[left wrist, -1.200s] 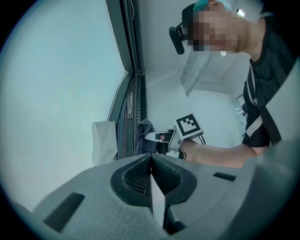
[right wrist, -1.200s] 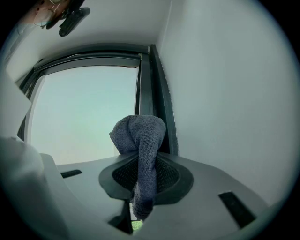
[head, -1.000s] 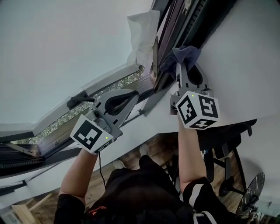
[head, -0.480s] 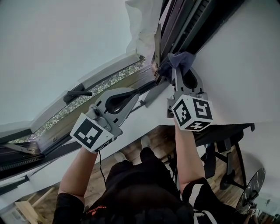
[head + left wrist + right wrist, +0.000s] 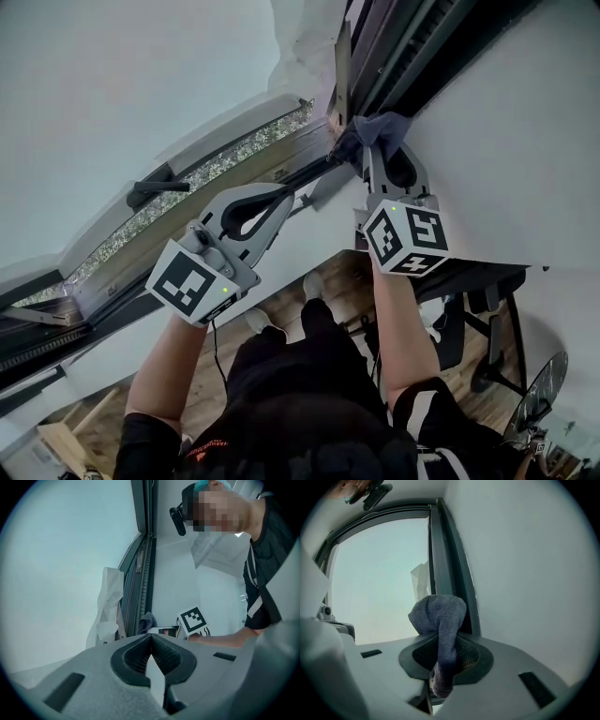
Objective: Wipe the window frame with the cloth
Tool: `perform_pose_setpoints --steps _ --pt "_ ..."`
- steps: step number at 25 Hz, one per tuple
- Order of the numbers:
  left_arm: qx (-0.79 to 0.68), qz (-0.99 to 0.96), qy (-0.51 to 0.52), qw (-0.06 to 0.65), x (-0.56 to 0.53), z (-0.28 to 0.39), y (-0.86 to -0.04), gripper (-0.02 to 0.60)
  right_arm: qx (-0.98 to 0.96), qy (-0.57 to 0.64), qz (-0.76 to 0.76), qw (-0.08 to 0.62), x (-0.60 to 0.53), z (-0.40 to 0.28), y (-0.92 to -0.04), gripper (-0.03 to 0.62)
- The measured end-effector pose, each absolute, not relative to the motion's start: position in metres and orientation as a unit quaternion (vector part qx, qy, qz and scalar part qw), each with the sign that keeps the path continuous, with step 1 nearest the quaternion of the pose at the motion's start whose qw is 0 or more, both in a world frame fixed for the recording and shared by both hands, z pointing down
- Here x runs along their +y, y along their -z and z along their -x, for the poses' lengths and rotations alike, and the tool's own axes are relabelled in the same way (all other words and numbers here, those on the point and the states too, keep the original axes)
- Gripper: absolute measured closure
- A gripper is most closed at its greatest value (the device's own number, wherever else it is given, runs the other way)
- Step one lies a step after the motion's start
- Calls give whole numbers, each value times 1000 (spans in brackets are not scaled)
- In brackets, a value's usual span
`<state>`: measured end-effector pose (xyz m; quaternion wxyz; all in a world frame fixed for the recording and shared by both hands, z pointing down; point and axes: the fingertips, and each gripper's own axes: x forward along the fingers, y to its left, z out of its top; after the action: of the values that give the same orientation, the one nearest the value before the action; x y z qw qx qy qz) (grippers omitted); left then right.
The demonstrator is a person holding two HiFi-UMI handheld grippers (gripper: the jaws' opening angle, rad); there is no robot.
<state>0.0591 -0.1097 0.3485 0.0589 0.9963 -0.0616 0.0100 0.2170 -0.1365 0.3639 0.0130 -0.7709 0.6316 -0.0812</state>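
Note:
A blue-grey cloth (image 5: 382,126) is bunched against the dark window frame (image 5: 398,42), close to the frame's lower corner. My right gripper (image 5: 373,142) is shut on the cloth. In the right gripper view the cloth (image 5: 439,613) bulges out past the jaws and presses on the dark frame (image 5: 440,559). My left gripper (image 5: 293,191) hangs lower left of it, shut with nothing in it, near the sill. The left gripper view shows its jaws (image 5: 151,636) closed, with the cloth (image 5: 147,620) and the frame (image 5: 144,550) beyond.
A crumpled white plastic sheet (image 5: 302,42) hangs on the frame just above the cloth. A dark window handle (image 5: 153,192) sticks out at the left. A white wall (image 5: 506,122) runs right of the frame. Office chairs (image 5: 478,328) stand on the floor below.
The right gripper with the cloth has slid a little along the frame toward the lower corner. The left gripper has hardly moved.

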Motion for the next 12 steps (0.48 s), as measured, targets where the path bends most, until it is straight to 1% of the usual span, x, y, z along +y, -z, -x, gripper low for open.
perform_pose_setpoints --steps 5,9,12 --pt "-64 -995 -20 75 -111 -59 -367 561 630 105 769 -2 -137 -218 -397 532" --pt "-58 -996 9 70 -111 -59 -367 561 629 124 767 -6 -134 -218 -420 531" --pt "-68 -996 -6 66 -114 -58 -378 561 629 131 766 -10 -134 -220 -435 531"
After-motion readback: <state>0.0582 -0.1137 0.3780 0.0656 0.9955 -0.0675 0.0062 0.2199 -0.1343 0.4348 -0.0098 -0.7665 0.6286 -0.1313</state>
